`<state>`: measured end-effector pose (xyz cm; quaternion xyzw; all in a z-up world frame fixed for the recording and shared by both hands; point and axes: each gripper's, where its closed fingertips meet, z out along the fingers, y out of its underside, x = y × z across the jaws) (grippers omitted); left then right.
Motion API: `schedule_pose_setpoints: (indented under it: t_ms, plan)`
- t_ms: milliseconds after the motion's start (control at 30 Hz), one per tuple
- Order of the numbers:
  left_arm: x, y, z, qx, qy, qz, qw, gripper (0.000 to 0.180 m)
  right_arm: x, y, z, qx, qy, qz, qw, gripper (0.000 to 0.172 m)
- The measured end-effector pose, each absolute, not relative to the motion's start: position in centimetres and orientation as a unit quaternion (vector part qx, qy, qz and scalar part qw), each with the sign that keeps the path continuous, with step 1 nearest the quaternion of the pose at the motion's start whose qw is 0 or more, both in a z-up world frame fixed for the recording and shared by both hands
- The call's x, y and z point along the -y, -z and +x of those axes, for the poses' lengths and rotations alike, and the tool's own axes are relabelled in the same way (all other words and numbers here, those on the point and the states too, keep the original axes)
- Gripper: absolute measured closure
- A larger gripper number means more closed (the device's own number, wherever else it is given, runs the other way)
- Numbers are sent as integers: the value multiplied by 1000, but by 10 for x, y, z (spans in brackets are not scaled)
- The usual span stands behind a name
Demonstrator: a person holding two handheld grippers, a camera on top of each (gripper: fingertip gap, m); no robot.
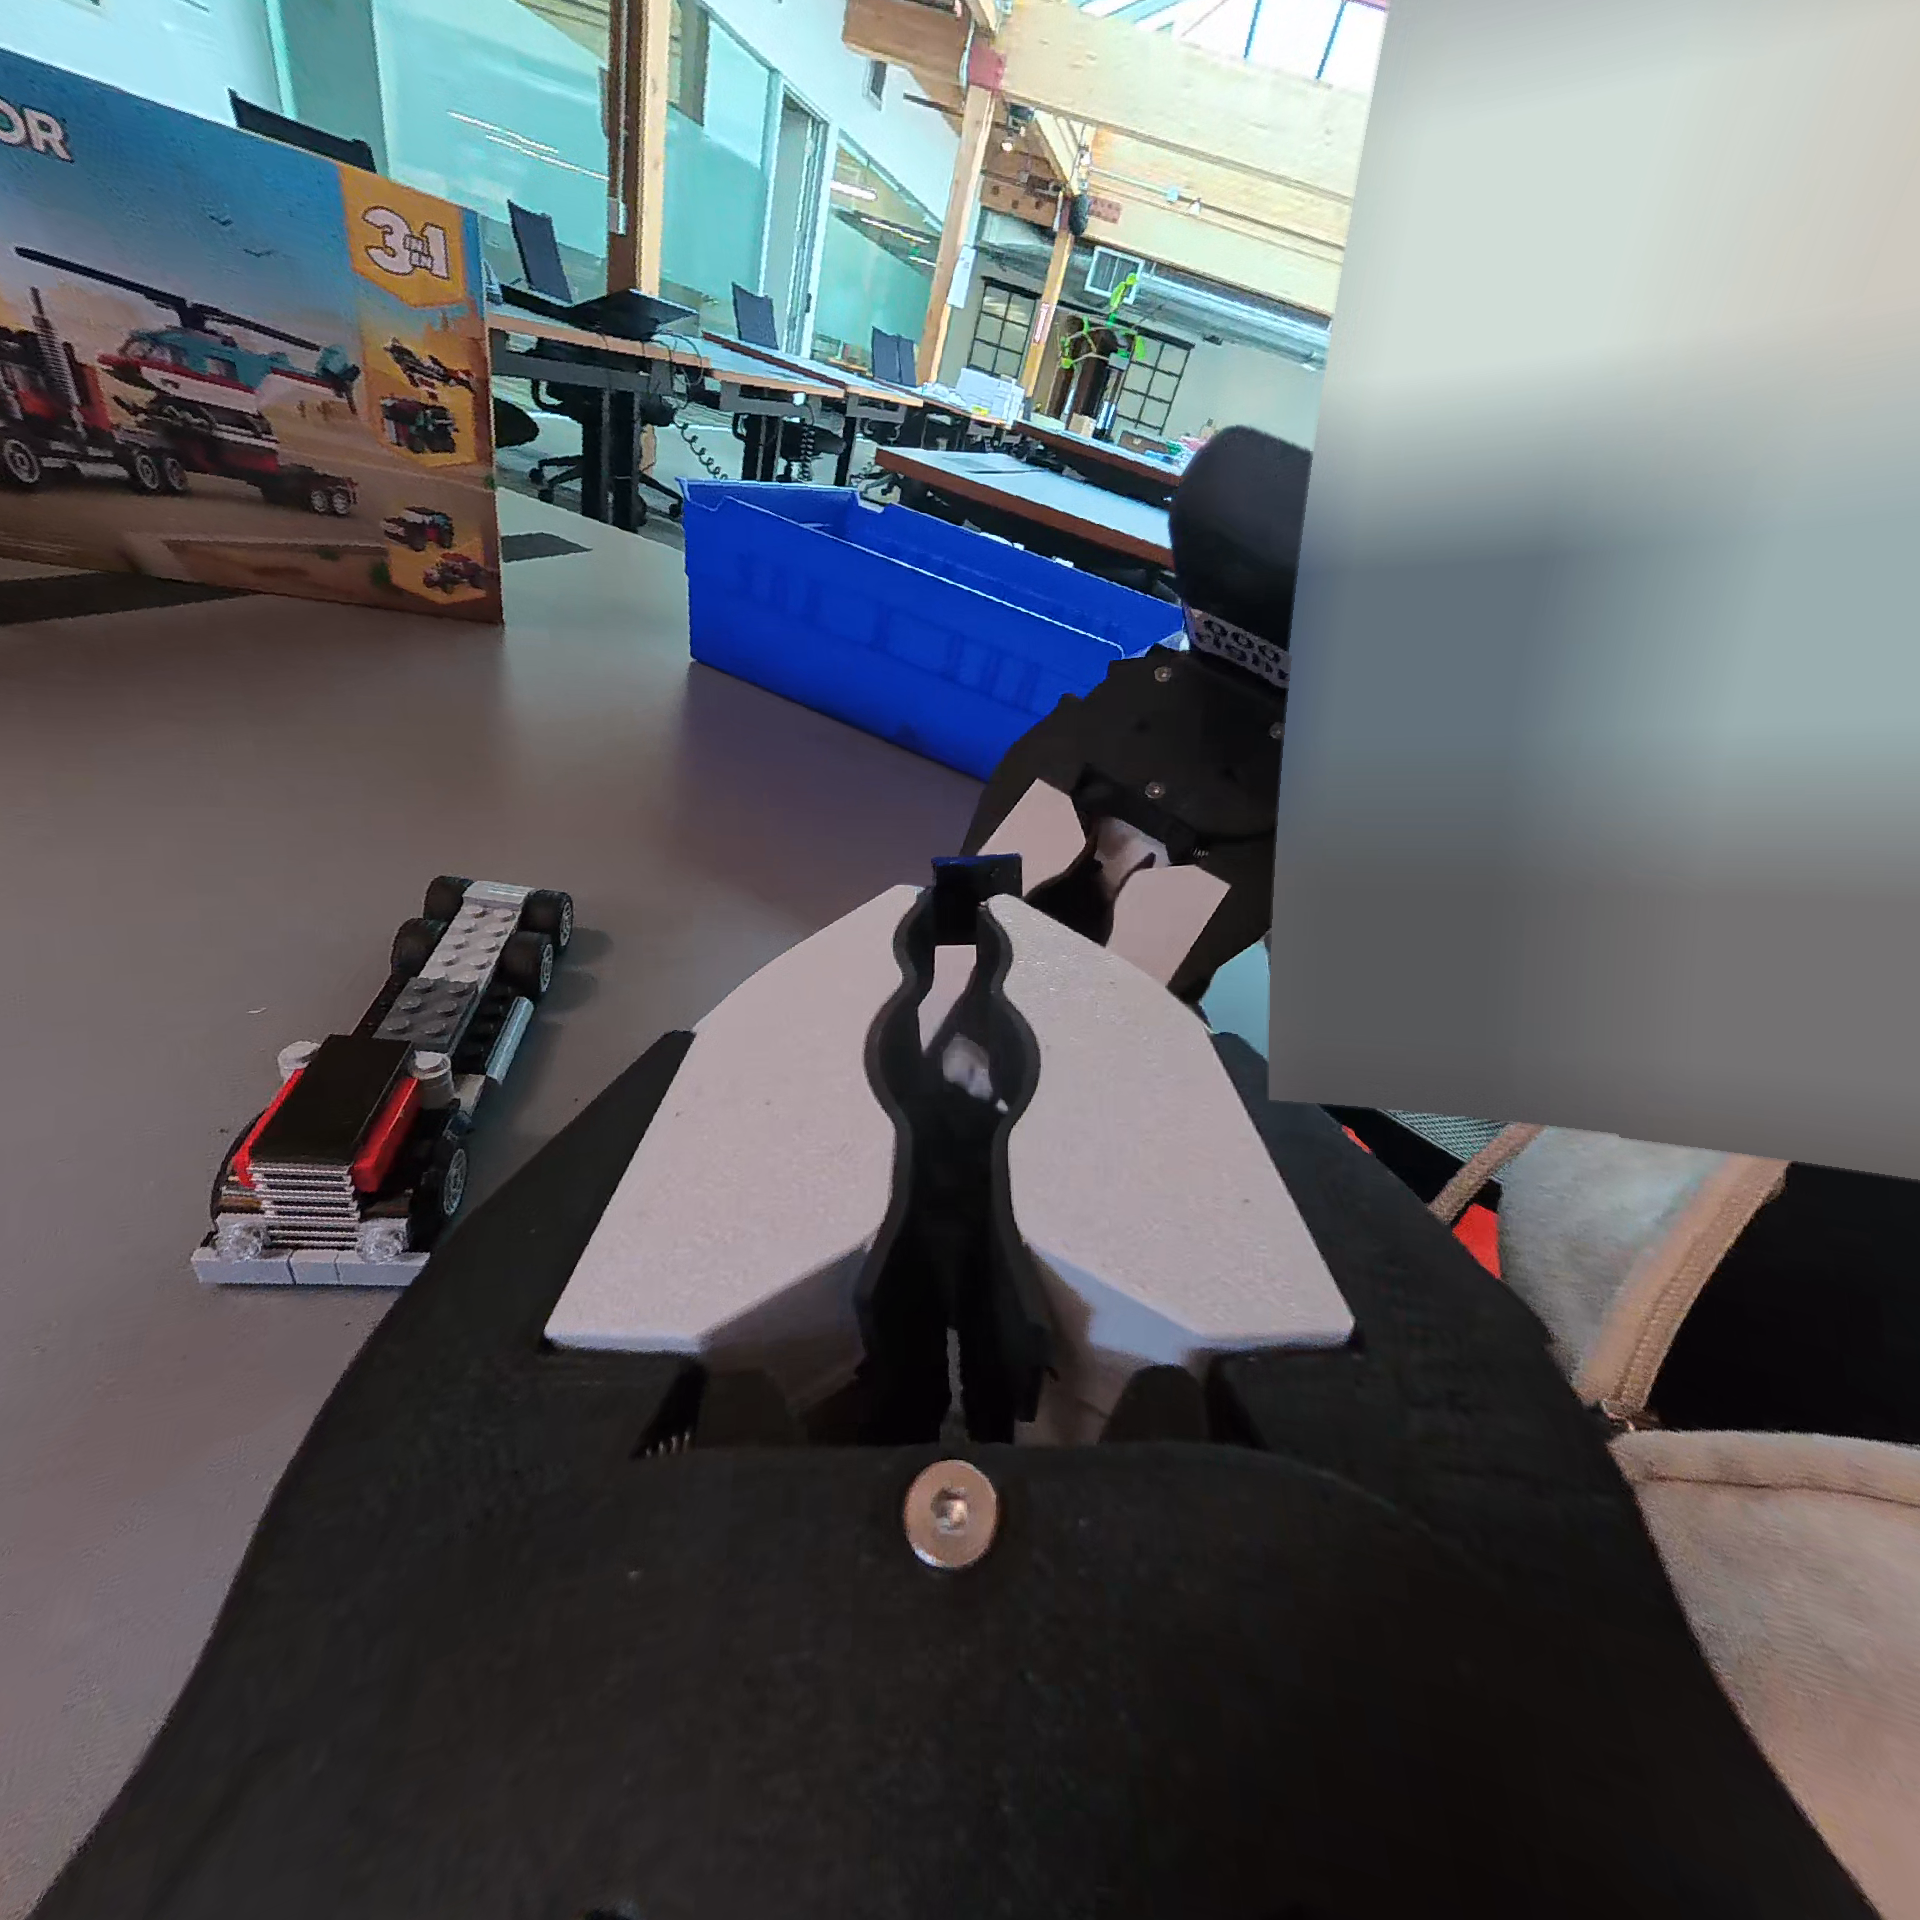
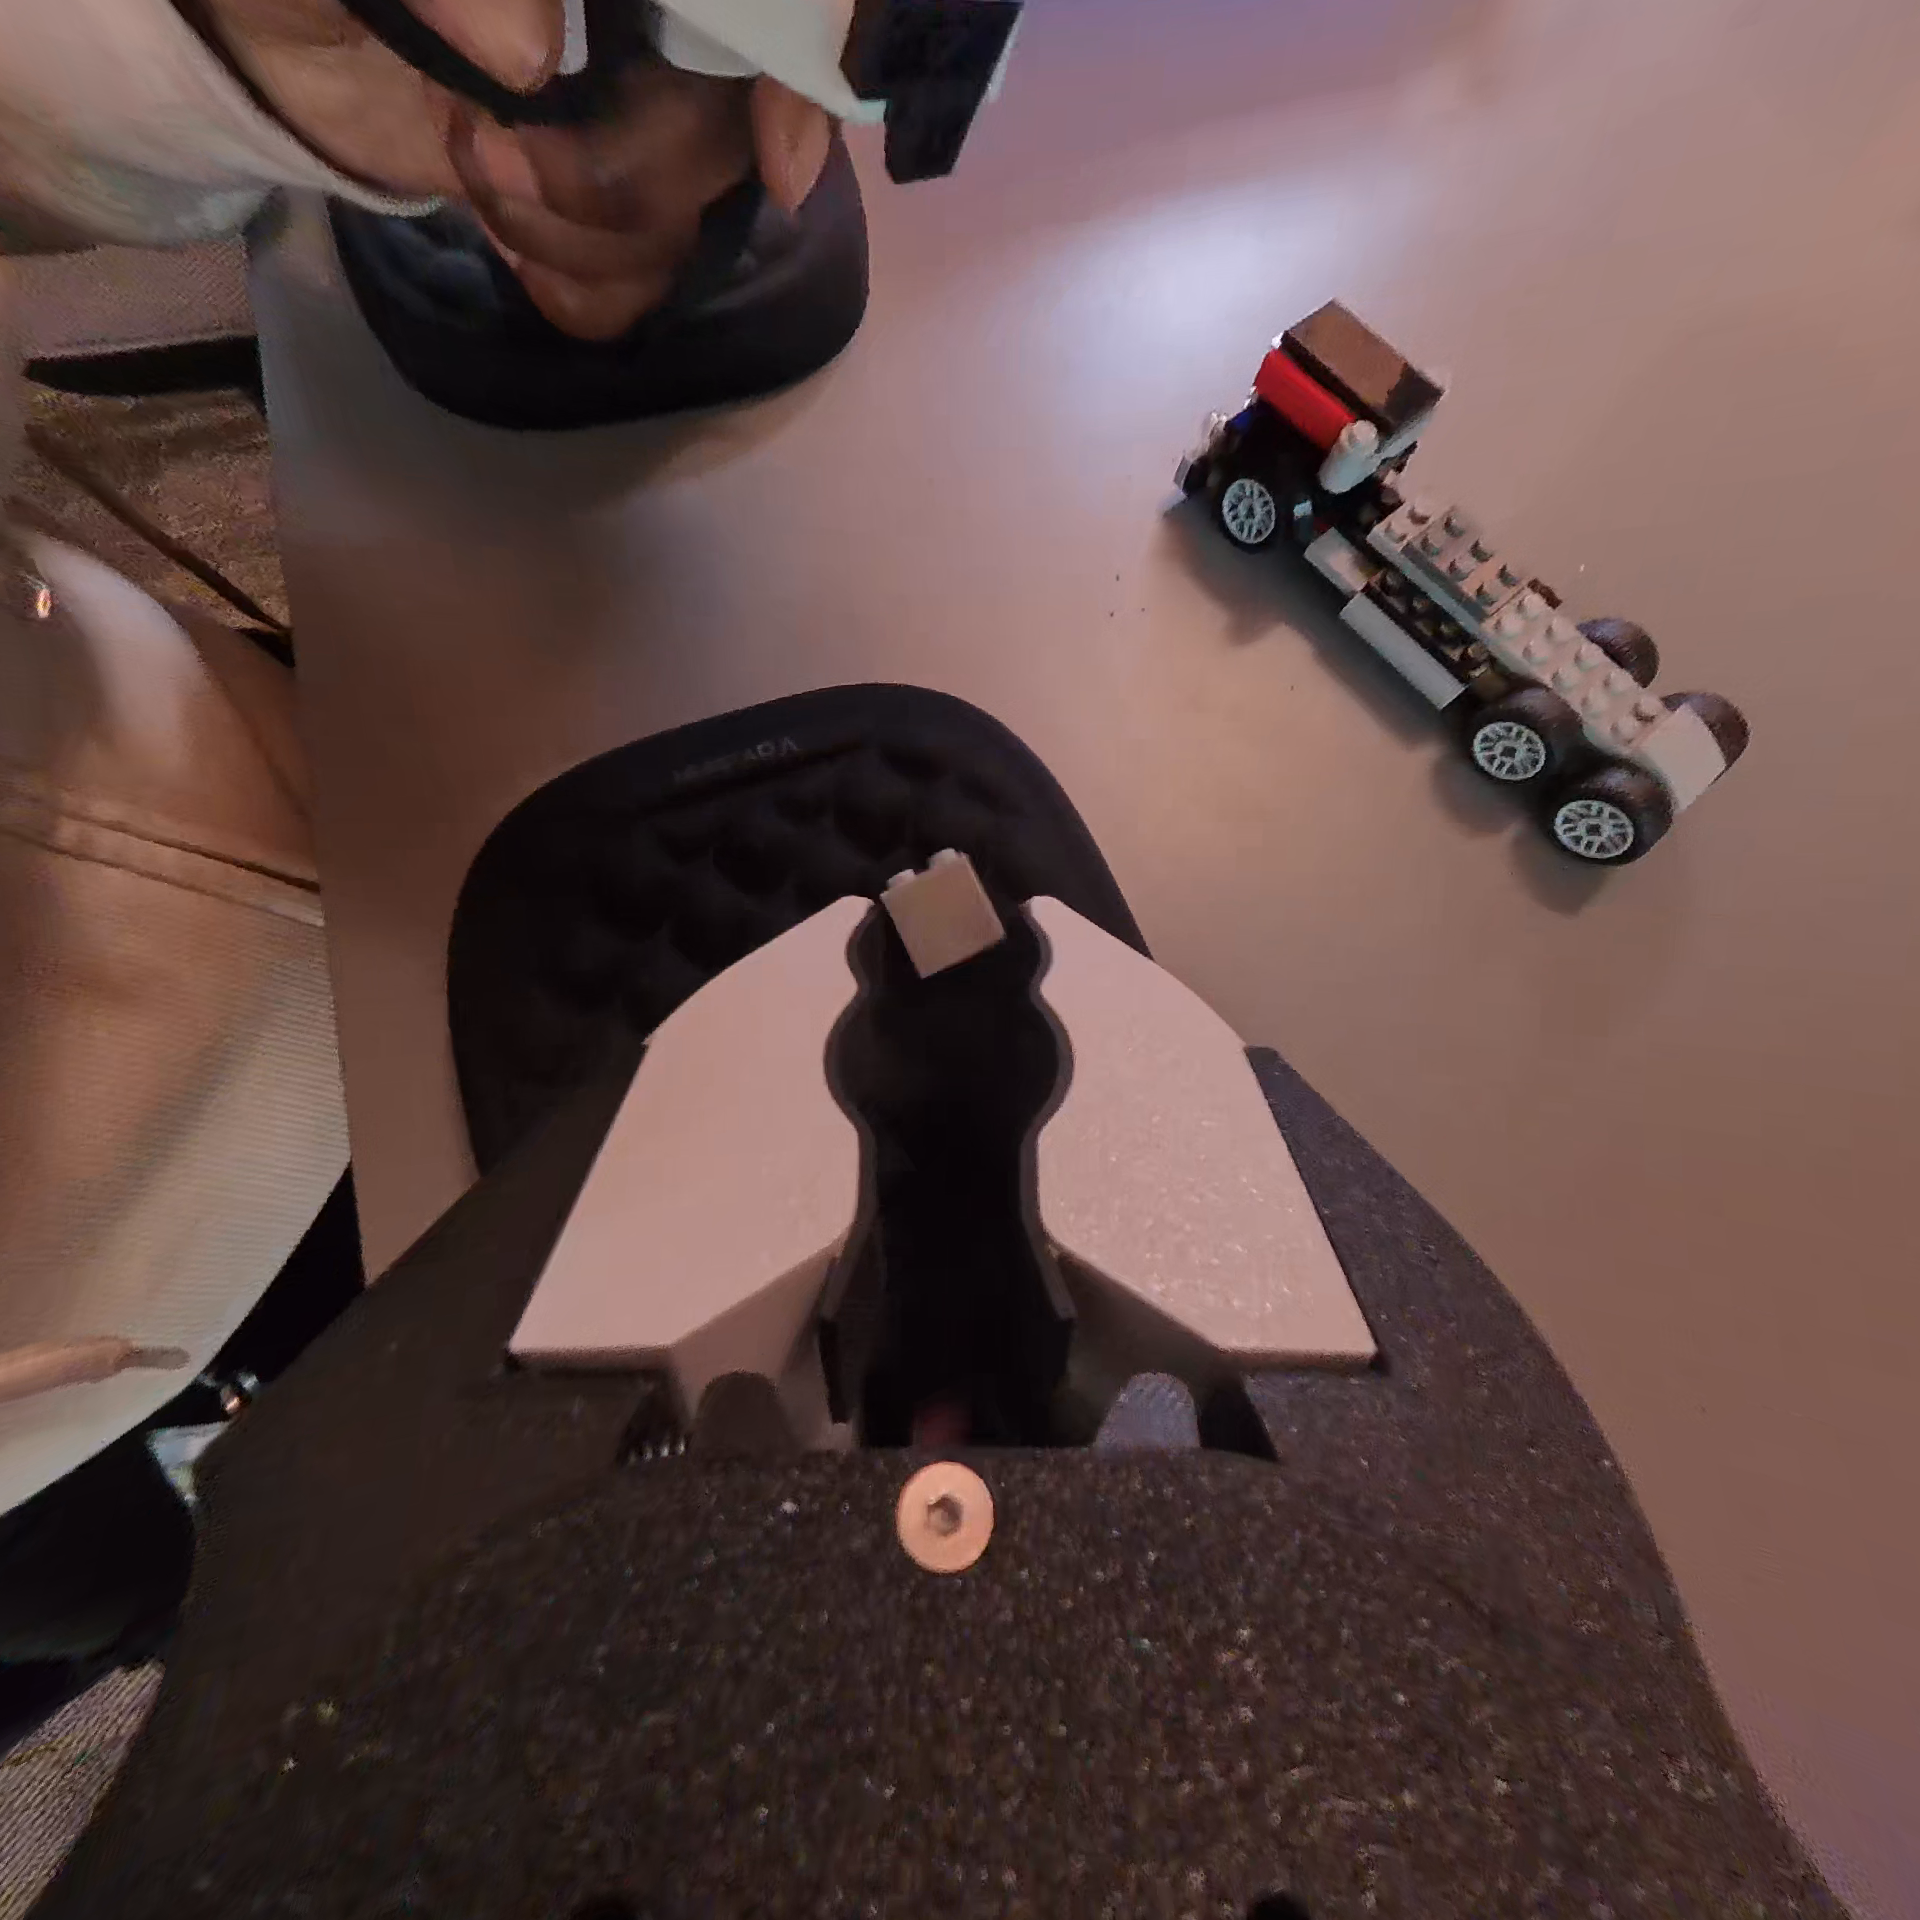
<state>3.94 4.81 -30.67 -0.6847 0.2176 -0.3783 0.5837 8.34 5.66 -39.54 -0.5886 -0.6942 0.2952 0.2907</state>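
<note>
While pinched shut, left tongs (image 1: 961,902) on dark brick (image 1: 971,896), right tongs (image 2: 948,928) on grey brick (image 2: 943,923).

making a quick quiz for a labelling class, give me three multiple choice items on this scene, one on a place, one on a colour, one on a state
1. Where is the toy truck?
A in the bin
B on the table
C on the box

2. What colour is the bin?
A blue
B green
C yellow

3. What is between the right gripper's jaws?
A nothing
B a wheel
C a grey brick

Answers: B, the truck lies on the table; A, the bin's walls are blue; C, a small grey brick sits at the jaw tips.
</note>
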Motion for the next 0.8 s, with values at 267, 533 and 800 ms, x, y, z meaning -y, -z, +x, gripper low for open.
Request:
schedule_pose_setpoints:
  t_ms: [267,533,800]
  plan:
    - [-48,308,40,-213,390,-683,580,173,-55,357,78,683,-317,-538,378,139]
    - [-34,308,59,-222,456,-670,542,173,-26,290,54,700,-352,-317,534,144]
    - [-29,298,59,-135,589,-635,480,173,-24,292,50,732,-250,-240,587,152]
